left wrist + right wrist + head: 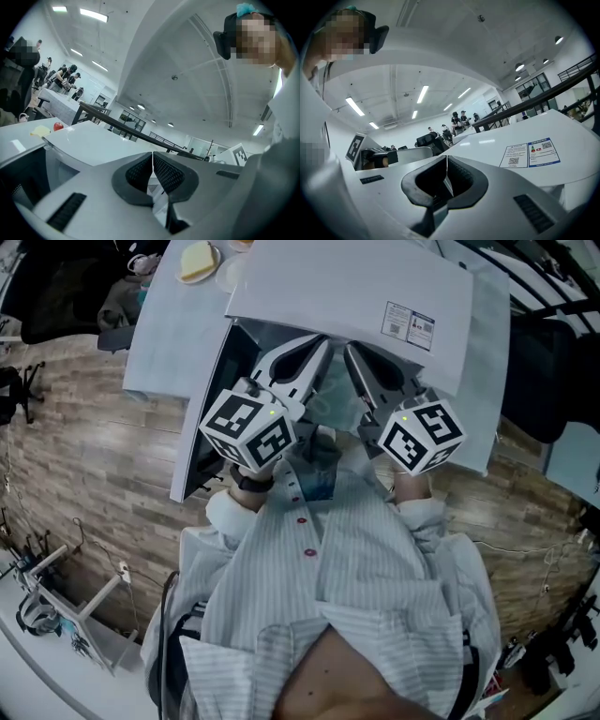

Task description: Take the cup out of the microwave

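- Striped shirt (356,577) fills the foreground, with both grippers held out just beyond it.
- Left gripper (152,158) and right gripper (446,162) each have their jaws pressed together on nothing. They point side by side at the front of the microwave (375,287).
- Its door (202,418) stands open at the left.
- No view shows the cup plainly; it is probably inside, under the white top.
- For a clean reach, spread one gripper's jaws before entering and go in level, clear of the door.
- Bread (197,259) lies near the far edge of the table (159,343).
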A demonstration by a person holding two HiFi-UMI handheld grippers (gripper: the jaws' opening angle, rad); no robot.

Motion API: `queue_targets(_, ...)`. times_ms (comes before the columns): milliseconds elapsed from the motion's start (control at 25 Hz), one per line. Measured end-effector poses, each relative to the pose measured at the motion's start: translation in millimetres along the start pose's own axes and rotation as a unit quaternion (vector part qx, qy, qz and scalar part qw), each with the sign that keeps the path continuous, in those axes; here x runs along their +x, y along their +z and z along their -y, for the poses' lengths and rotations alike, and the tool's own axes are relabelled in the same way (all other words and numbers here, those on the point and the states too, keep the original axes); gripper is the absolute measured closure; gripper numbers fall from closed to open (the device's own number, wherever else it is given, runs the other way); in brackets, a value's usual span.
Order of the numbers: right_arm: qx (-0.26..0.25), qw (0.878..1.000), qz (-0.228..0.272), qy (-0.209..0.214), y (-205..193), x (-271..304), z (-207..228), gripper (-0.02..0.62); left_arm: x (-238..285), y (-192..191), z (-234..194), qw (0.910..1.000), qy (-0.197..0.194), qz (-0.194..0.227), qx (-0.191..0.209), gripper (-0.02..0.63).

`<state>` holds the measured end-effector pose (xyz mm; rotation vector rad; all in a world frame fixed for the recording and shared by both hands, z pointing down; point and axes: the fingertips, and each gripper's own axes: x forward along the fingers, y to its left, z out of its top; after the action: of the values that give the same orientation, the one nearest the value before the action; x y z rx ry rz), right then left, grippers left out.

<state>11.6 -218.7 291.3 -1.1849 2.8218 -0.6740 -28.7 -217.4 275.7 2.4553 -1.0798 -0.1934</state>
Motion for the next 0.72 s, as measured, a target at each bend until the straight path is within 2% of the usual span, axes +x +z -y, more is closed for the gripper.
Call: queue_targets(720, 0.016, 0.998, -0.017, -0.05, -55.2, 1.9, 22.8, 0.56, -5.8, -50.7, -25.2, 0.9993, 0.008, -0.035, -0.008, 0.591)
